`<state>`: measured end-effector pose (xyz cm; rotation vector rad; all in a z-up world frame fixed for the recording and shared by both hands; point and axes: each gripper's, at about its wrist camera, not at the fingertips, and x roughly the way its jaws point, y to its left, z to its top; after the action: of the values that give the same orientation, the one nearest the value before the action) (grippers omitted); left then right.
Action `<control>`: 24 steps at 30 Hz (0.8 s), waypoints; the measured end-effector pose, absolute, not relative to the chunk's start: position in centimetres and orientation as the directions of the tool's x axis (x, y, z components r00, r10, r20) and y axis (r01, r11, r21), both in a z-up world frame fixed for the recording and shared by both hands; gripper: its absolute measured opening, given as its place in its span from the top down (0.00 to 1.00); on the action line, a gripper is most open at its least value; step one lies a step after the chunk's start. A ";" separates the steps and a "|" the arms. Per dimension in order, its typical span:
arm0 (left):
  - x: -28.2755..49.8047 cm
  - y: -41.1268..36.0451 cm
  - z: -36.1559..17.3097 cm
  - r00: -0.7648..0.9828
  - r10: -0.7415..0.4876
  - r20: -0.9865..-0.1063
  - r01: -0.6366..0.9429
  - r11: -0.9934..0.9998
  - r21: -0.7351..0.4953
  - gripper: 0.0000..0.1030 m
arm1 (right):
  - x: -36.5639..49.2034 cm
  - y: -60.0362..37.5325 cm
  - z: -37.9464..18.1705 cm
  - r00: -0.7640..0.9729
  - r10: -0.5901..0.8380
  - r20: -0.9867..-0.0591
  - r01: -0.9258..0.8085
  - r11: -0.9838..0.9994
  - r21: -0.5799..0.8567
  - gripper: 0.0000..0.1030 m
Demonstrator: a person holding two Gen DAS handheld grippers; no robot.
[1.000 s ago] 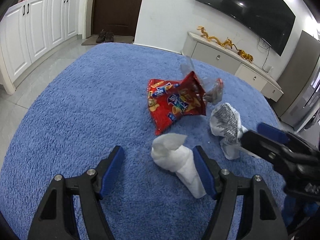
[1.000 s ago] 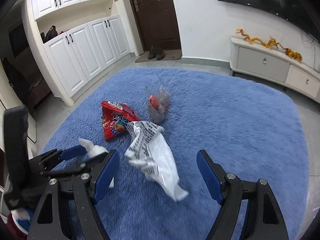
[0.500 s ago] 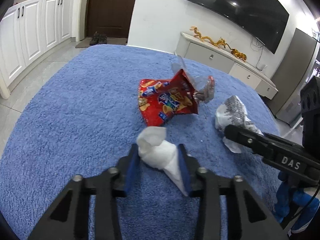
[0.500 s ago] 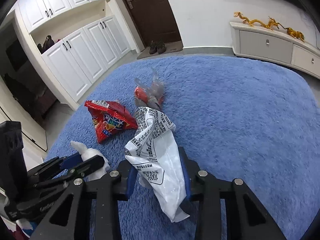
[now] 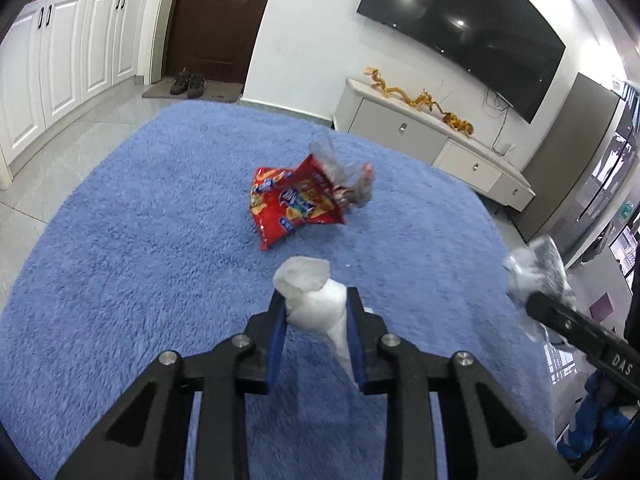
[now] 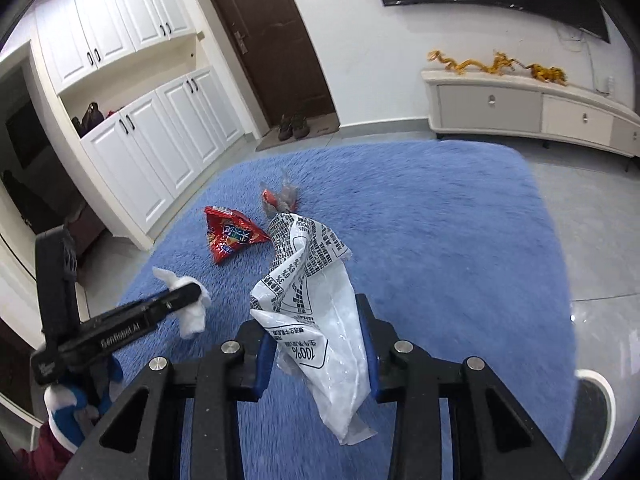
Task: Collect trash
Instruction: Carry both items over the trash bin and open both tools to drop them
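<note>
the left gripper (image 5: 316,312), black with blue pads, points forward and down, its jaws closing with the pads pressed on a crumpled white paper tissue (image 5: 316,300) that sticks out toward 12 o'clock. the right gripper (image 6: 316,336), of the same make, also tilts down, its pads clamped on a crinkled white plastic bag with black print (image 6: 316,312). in the left wrist view the right gripper sits at 3 o'clock; in the right wrist view the left gripper sits at 9 o'clock.

chip bag (image 5: 294,204): on rug (image 5: 140,260), middle
clear wrapper (image 5: 352,184): touching chip bag, behind-right
shoes (image 5: 188,82): beyond rug, before door (image 5: 224,20)
</note>
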<state>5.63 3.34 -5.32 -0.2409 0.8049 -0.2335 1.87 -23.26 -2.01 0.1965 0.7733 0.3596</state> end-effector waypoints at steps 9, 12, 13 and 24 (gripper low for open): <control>1.2 2.6 -0.1 0.740 -0.285 -0.610 0.145 0.952 -0.269 0.75 | -5.5 -27.8 1.3 0.752 0.314 -0.579 -0.168 0.942 0.291 0.67; 0.2 2.2 1.4 0.755 -0.286 -0.590 0.157 0.953 -0.260 0.75 | -7.5 -29.3 2.2 0.782 0.281 -0.557 -0.138 0.949 0.284 0.67; -0.2 1.9 2.1 0.761 -0.289 -0.581 0.165 0.952 -0.258 0.75 | -8.4 -29.9 2.5 0.794 0.266 -0.547 -0.126 0.951 0.281 0.67; -2.5 -4.2 5.6 0.764 -0.351 -0.542 0.278 0.936 -0.216 0.75 | -14.0 -36.4 3.9 0.862 0.129 -0.490 0.020 0.958 0.288 0.67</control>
<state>-2.53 -4.25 5.61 -0.1251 0.6131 -0.3431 -13.99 -36.39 3.86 0.2902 0.5297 0.0583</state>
